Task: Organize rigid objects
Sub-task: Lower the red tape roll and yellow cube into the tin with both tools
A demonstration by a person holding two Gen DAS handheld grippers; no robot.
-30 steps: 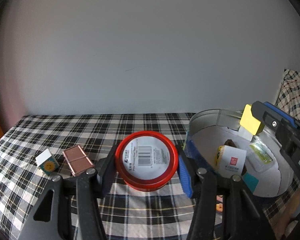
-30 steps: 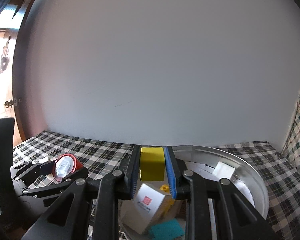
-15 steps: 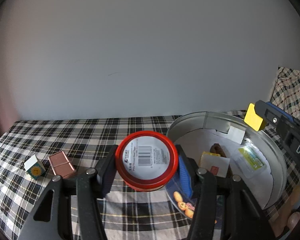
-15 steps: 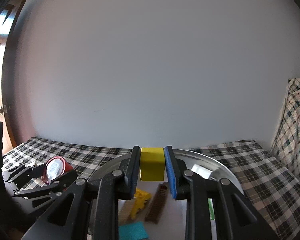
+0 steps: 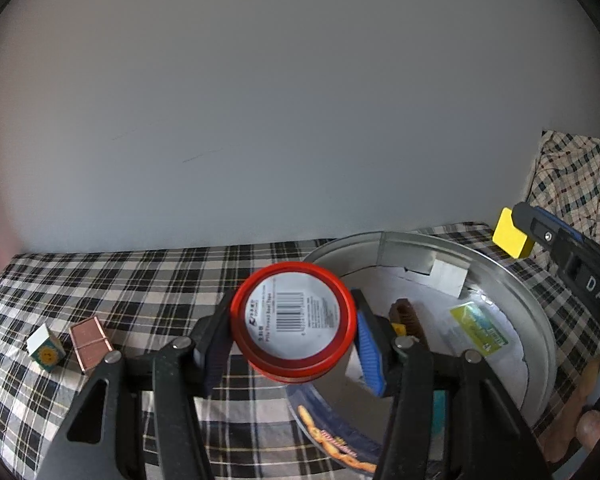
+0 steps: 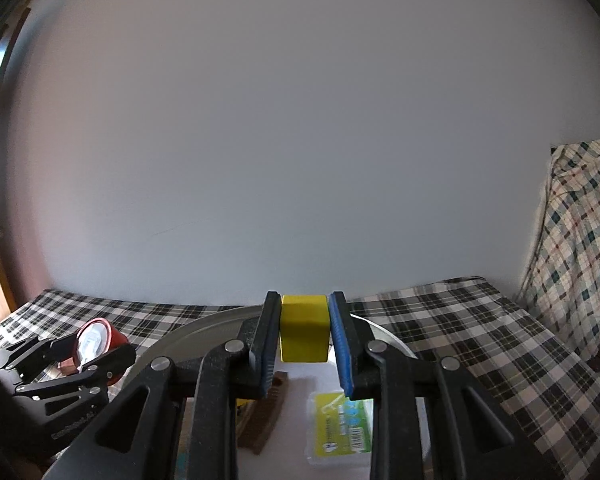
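Note:
My left gripper (image 5: 292, 344) is shut on a round red container (image 5: 294, 320) with a white barcode label, held above the left rim of a big round metal tin (image 5: 512, 276). My right gripper (image 6: 303, 344) is shut on a yellow block (image 6: 303, 328), held above the tin's far part (image 6: 204, 324). The left wrist view shows that block (image 5: 510, 238) at the right, over the tin's back rim. In the tin lie a brown brush (image 6: 268, 412), a green-labelled clear packet (image 6: 340, 424) and white boxes. The red container (image 6: 96, 340) also shows at the left of the right wrist view.
On the plaid cloth (image 5: 120, 280) to the left lie a small white cube with a sun face (image 5: 46, 350) and a flat pink-brown tile (image 5: 90, 344). A plain wall stands close behind. Plaid fabric (image 6: 572, 240) rises at the right. A person's fingers (image 5: 592, 428) show at the lower right.
Both grippers have shifted to the right with their loads. The tin has slid left in both views. The white carton inside it is now hidden behind the fingers.

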